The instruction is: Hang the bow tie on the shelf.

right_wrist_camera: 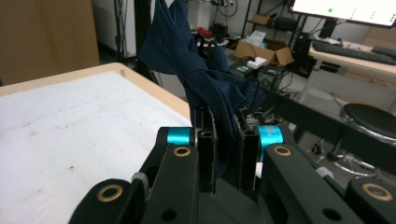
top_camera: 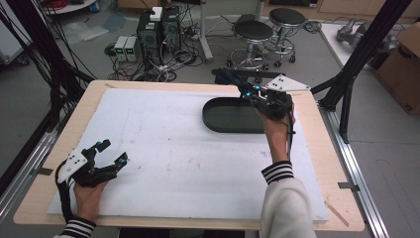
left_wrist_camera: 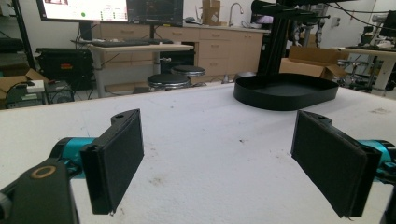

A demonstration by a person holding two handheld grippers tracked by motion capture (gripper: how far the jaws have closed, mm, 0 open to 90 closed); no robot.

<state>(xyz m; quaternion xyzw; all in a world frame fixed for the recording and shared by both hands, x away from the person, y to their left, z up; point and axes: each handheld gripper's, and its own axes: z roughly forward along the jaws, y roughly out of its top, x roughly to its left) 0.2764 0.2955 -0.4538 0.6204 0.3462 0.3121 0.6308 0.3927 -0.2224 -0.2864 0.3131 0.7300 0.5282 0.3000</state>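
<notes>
Overhead forward-down; two low tool-mounted views

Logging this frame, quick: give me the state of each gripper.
Left gripper: open, fingers wide apart, holding nothing, above the white mat.
Right gripper: shut on a dark blue cloth, near the black tray.

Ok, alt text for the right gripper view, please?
The right claw is shut on a dark blue cloth that rises bunched from between its jaws. Left of it lies the white table cover.
</notes>
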